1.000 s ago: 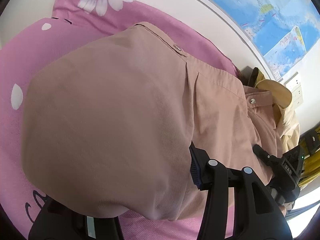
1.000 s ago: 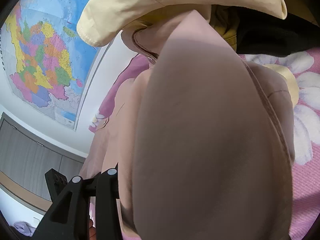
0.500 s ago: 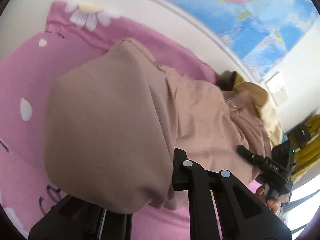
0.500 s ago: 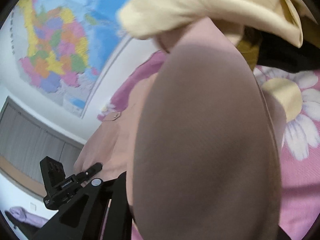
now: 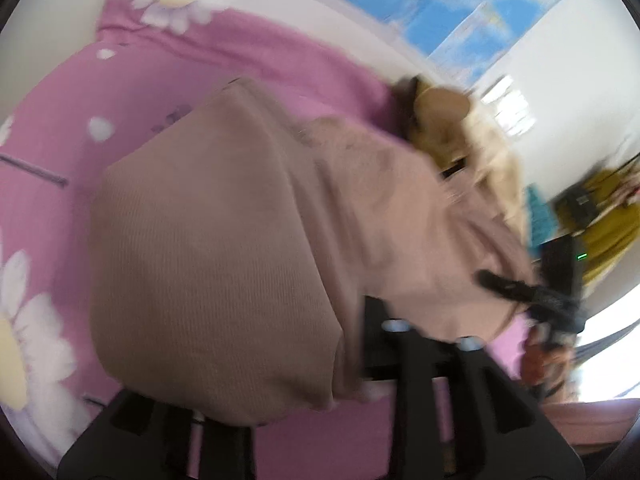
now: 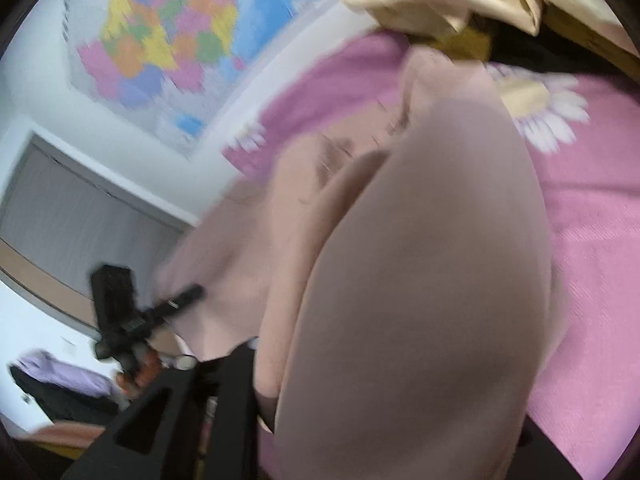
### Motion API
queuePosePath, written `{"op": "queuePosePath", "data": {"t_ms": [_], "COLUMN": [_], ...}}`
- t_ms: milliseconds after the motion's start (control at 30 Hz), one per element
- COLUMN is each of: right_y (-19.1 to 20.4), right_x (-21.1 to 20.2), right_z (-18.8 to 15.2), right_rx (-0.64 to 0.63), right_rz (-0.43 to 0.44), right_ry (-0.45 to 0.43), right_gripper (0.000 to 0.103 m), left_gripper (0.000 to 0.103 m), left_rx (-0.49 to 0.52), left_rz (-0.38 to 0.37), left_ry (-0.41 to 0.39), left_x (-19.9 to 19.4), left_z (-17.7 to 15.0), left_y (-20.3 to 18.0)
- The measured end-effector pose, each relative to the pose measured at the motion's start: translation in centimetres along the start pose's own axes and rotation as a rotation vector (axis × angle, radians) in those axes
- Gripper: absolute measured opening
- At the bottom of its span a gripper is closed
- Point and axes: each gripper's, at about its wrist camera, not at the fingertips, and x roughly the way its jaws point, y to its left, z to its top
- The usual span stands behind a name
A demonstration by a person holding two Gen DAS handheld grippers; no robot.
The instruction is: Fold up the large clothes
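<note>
No legible text, wall map lettering blurred beyond reading

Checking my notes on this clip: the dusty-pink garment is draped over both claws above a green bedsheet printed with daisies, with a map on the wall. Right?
Not quite. The bedsheet is pink, not green; both wrist views show it. The rest stands: the dusty-pink garment drapes over both claws, daisies dot the sheet, and a map hangs on the wall.
</note>
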Motion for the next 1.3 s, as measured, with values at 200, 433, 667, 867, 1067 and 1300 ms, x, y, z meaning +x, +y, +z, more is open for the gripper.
{"op": "queuePosePath", "data": {"t_ms": [200,433,667,867,1067,1300], "right_y": [-1.7,-1.1,4.5,3.0,2.7,6.1], "right_x": [-2.9,-9.2,-1.3,3.7,1.5,-4.6], "right_z": [-0.7,0.2,2.5,3.0,3.0,3.6], "right_rx": [0.004,-0.118,-0.398,-0.400,-0.363,-0.424], "right_rz": [-0.157,-0.341,-0.364,-0.451,-0.382,-0.407], "right_ry": [0.005,-0.198,-0.114,-0.010,-0.095,-0.436], "right_gripper": [0.079,0.084,0.082,0.030,0.003,0.003], "left_gripper": [0.047,0.067,0.076,0.066,0.004,0.003], "left_rx": [0.134,0.247,0.345,0.356,0.369,0.377], "left_rz": [0.040,-0.067,0.187,0.315,0.240,0.222], "left_ry": [-0.027,-0.223,-0.178,0.022,0.045,-0.151], "left_x": [-2.4,-7.8,-1.8,5.0,6.3,2.3], "left_z": [-2.1,-2.3,1.8,3.7,4.6,7.2], "left_y": [0.3,-0.7,-4.3,-3.9,-4.2,-6.7]}}
